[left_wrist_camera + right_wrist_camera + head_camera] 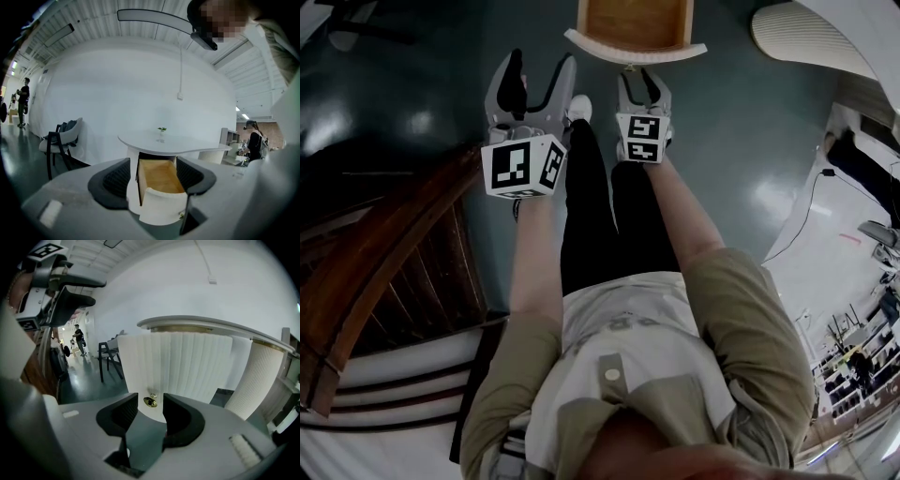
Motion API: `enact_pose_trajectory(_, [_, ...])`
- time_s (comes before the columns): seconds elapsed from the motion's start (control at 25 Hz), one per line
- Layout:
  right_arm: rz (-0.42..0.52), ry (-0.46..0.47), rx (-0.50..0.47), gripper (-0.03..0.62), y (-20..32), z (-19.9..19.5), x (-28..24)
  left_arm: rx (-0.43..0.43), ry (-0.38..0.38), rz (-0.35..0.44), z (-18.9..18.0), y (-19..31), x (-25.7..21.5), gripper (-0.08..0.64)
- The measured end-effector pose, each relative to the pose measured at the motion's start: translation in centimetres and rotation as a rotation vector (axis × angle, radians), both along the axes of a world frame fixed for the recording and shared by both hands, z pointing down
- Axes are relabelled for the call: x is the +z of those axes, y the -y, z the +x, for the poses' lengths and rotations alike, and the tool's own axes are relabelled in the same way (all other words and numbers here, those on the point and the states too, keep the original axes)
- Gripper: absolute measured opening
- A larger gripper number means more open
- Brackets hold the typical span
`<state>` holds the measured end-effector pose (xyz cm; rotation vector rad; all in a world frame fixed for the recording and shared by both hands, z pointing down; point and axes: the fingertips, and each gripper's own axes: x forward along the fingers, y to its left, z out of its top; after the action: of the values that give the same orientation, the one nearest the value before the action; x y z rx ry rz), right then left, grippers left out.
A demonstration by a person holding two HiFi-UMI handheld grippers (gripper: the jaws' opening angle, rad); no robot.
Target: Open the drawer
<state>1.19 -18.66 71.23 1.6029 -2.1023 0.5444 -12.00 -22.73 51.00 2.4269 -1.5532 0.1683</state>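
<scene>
Head view: open wood-lined drawer [635, 26]

Khaki shirt [741, 314], black trousers [587, 211], white shoe [579, 108]

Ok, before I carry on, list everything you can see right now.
drawer: one, white ribbed front, wood inside, pulled open under the table
knob: one, brass, on the drawer front
table: one, white, above the drawer
plant: one, small, green, on the table
chair: one, dark frame, pale seat, left of the table
staircase: one, dark wood, on the person's left
bystanders: two, dark clothes, far off, one at the left edge, the other at the right
floor: dark, glossy
legs: two, black trousers
left gripper: one, grey, open, empty, short of the drawer
right gripper: one, grey, open, knob just ahead of its jaws, not gripped
</scene>
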Motion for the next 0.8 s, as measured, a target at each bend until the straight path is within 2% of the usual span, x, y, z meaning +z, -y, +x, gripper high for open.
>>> enact_pose_trajectory(0.36, [0.02, 0.001, 0.049, 0.172, -1.4, 2.8, -8.2, 0.012, 0.004, 0.001, 0.7, 0.0, -5.7, 0.319])
enact_pose_trajectory(0.64, [0.107, -0.055, 0.116, 0.183, -0.6, 7.1, -18.6, 0.031, 0.02, 0.057, 0.8, 2.0, -13.6, 0.319])
enact_pose_trajectory(0.8, [0.189, -0.079, 0.154, 0.195, 1.3, 9.6, -25.8, 0.042, 0.005, 0.074, 0.8, 3.8, -17.6, 0.319])
